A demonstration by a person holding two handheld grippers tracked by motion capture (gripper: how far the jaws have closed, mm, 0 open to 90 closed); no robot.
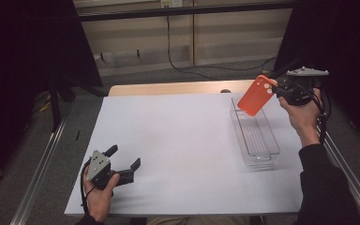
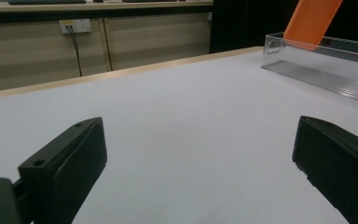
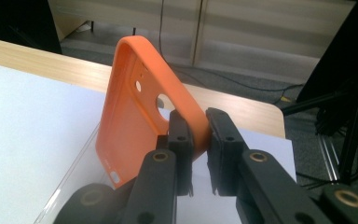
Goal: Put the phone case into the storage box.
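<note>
At the upper right of the high view, the right gripper (image 1: pixel 277 90) is clamped on an orange phone case (image 1: pixel 257 95) tilted above the far end of the clear tray (image 1: pixel 254 134), which looks empty. It should lower it flat inside before releasing. The left gripper (image 1: pixel 123 157), jaws apart, rests lower left

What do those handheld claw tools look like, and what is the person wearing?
Each claw, left and right, is a black handheld tool with two blocky black jaws, round brass-coloured fittings, a grey three-cornered plate on top and a trailing black cable. The right arm wears a black sleeve.
</note>
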